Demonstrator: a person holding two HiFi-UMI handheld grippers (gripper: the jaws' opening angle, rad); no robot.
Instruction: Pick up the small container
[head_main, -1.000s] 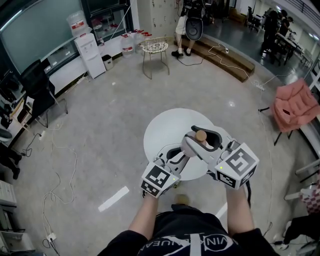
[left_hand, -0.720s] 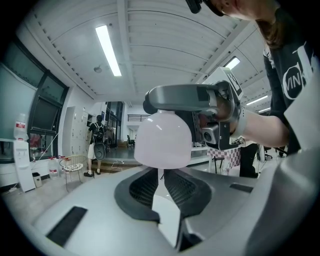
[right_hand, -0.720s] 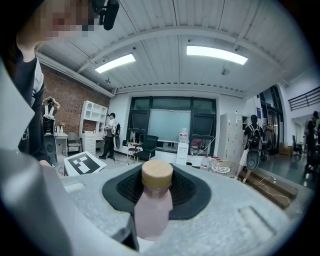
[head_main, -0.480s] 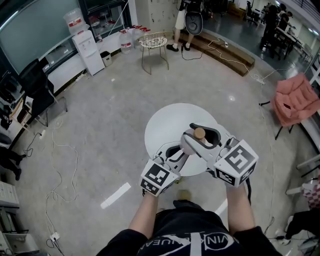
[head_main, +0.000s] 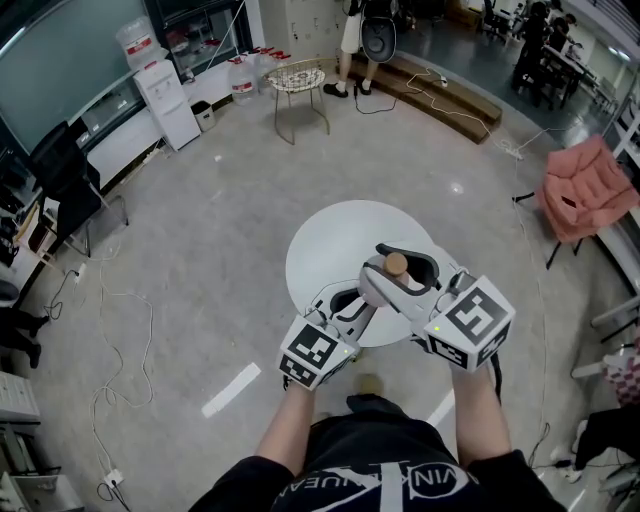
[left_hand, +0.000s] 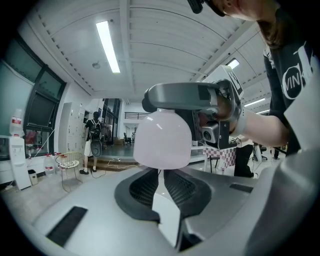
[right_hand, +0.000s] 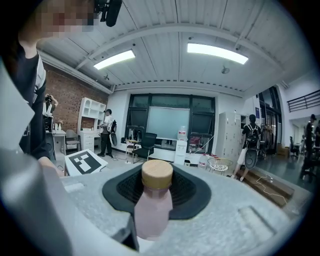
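Note:
The small container (head_main: 397, 265) is a pale pink bottle with a round wooden lid. My right gripper (head_main: 399, 274) is shut on it and holds it above the near side of the round white table (head_main: 330, 240). In the right gripper view the bottle (right_hand: 152, 210) stands upright between the dark pads (right_hand: 185, 192). My left gripper (head_main: 343, 305) sits just left of and below the bottle, its jaws together and holding nothing. In the left gripper view the bottle's rounded base (left_hand: 162, 139) hangs right above the left gripper (left_hand: 161, 182).
The table stands on a grey concrete floor with loose cables (head_main: 110, 300) at the left. A wire chair (head_main: 300, 80) and a water dispenser (head_main: 160, 95) stand far behind, and a pink chair (head_main: 585, 195) at the right. People stand at the back.
Both grippers and the held bottle keep the same pose. Only the head view has shifted slightly.

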